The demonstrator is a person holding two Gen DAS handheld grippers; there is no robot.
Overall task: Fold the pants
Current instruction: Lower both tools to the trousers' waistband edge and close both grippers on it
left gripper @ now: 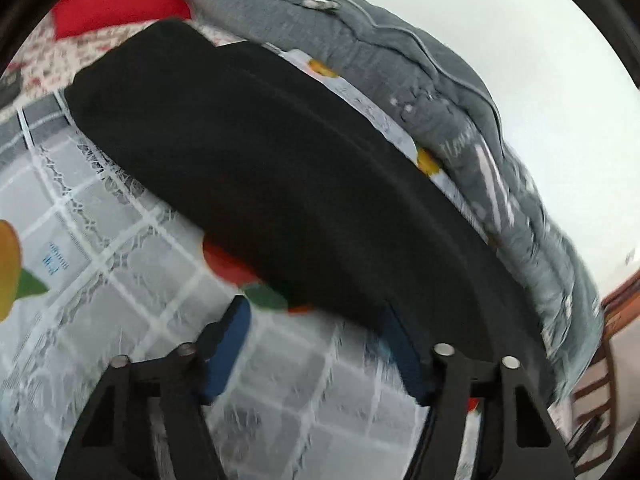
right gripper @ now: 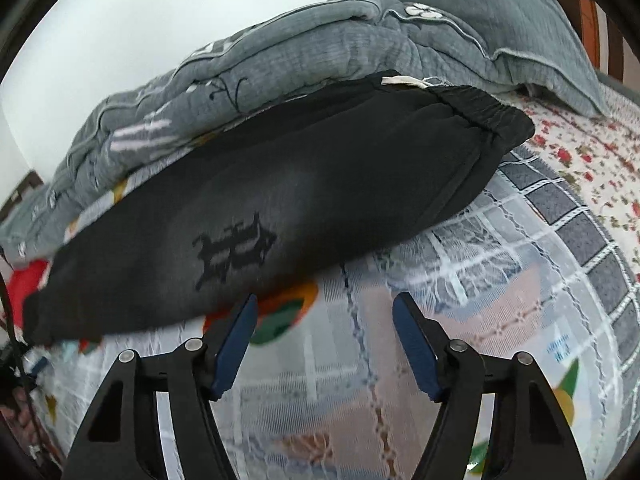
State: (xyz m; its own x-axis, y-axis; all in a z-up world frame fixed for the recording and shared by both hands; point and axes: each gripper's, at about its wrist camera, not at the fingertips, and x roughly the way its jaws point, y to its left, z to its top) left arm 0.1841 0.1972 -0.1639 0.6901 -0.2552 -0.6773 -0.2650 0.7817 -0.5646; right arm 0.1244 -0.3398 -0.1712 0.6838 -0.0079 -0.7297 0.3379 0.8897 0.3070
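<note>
**Both tongs released at the near edge of the black pants, fold not yet taken up**

Left wrist view: One pair of black pants (left gripper: pixel 280 168) lies flat on the bed, on a white lace-and-check bedspread (left gripper: pixel 100 240) printed with fruit. It appears already doubled leg on leg, which I judge explains the long, narrow band it forms. The left tongs (left gripper: pixel 316 344) stand released, nothing between the two blue pads (left gripper: pixel 228 356). The right-hand pad sits at, or just under, the near hem of the pants; motion blur prevents saying whether it touches. One grey quilt (left gripper: pixel 440 80) is bunched along the far side, likely pushed back to free a working surface. One red item (left gripper: pixel 112 4) lies beyond; its nature cannot be told.

Right wrist view: The same pants (right gripper: pixel 300 200) show one elastic waistband (right gripper: pixel 480 114) at the right end, one white label (right gripper: pixel 404 80), and one dark printed mark (right gripper: pixel 236 254). The right tongs (right gripper: pixel 324 344) are released and empty, apart from the cloth, poised just short of the near edge. The placement suggests an edge grasp in preparation. The grey quilt (right gripper: pixel 320 40) overlaps the far edge. A floral sheet (right gripper: pixel 580 152) shows at right.
</note>
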